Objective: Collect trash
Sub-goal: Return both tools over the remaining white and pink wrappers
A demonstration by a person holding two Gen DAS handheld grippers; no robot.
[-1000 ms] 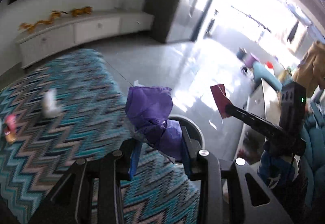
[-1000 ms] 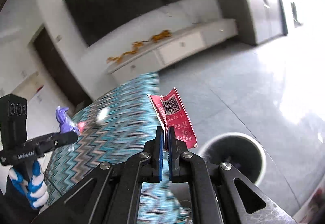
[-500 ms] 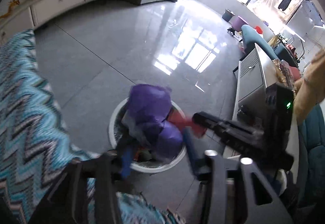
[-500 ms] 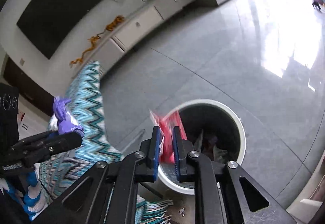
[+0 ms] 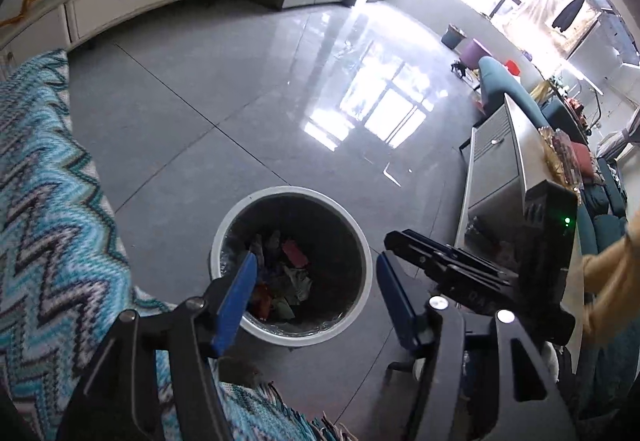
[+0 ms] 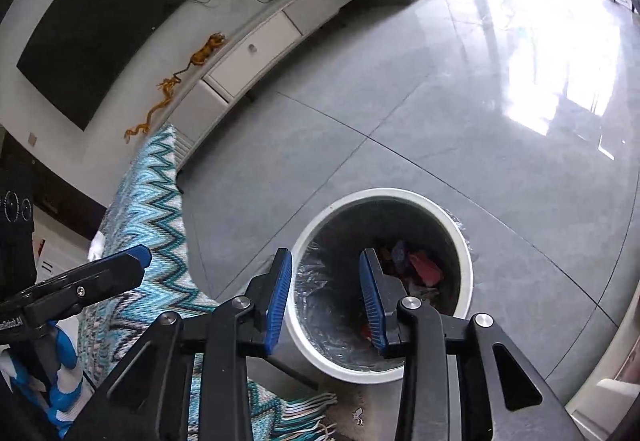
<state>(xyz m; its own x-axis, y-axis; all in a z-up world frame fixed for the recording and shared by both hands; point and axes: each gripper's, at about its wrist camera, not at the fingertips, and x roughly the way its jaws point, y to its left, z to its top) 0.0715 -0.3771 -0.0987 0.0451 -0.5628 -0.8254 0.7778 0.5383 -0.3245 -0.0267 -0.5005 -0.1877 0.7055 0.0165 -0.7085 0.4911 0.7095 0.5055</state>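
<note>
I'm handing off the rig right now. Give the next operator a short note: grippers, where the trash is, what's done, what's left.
Left gripper: open and empty, jaws just opened, over the trash bin.
Right gripper: open and empty, jaws just opened, over the same bin.
Wrappers lie inside the bin, beside the zigzag rug.
Done: both pieces dropped in.
Left: check the rug for more; none shows here.

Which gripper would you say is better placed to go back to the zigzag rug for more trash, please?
Probably the left gripper: the zigzag rug lies on its side. Both it and the right gripper hang open and empty over the trash bin, their jaws having just opened.
</note>
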